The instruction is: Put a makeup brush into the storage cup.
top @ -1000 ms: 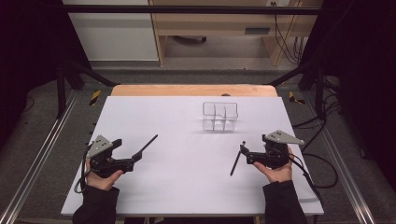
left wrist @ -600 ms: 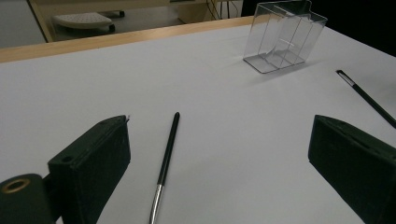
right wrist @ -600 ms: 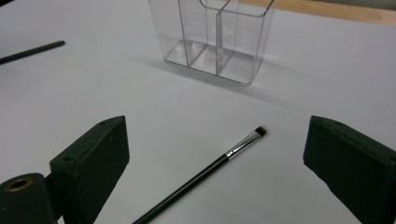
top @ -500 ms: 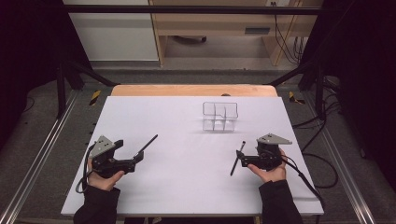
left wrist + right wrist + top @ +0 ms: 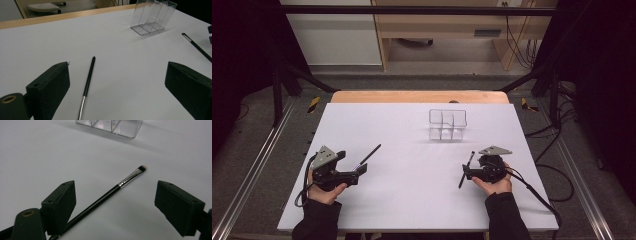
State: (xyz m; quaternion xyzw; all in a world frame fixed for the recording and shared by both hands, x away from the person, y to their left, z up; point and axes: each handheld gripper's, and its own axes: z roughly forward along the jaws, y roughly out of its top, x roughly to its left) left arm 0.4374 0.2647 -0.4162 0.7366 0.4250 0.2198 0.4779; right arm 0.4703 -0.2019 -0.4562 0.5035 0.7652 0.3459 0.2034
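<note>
Two thin black makeup brushes lie on the white table (image 5: 412, 200). The left brush (image 5: 369, 156) (image 5: 88, 83) rests flat between the wide-apart jaws of my left gripper (image 5: 361, 170) (image 5: 117, 68), which is open and holds nothing. The right brush (image 5: 466, 170) (image 5: 110, 192), bristle tip pointing away, lies between the jaws of my right gripper (image 5: 466, 173) (image 5: 115, 185), also open, its handle running close past the left jaw. A clear plastic organizer (image 5: 447, 125) (image 5: 152, 17) (image 5: 112, 126) with several compartments stands farther back, right of centre.
A wooden strip (image 5: 419, 97) borders the table's far edge. Metal frame rails (image 5: 257, 165) run along both sides. A cable (image 5: 537, 195) trails from the right gripper. In the left gripper view the right brush (image 5: 197, 47) shows at the far right.
The right gripper has slid a little left and toward the near edge, closer over its brush. The left gripper shifted slightly right. Both brushes and the organizer stayed put.
</note>
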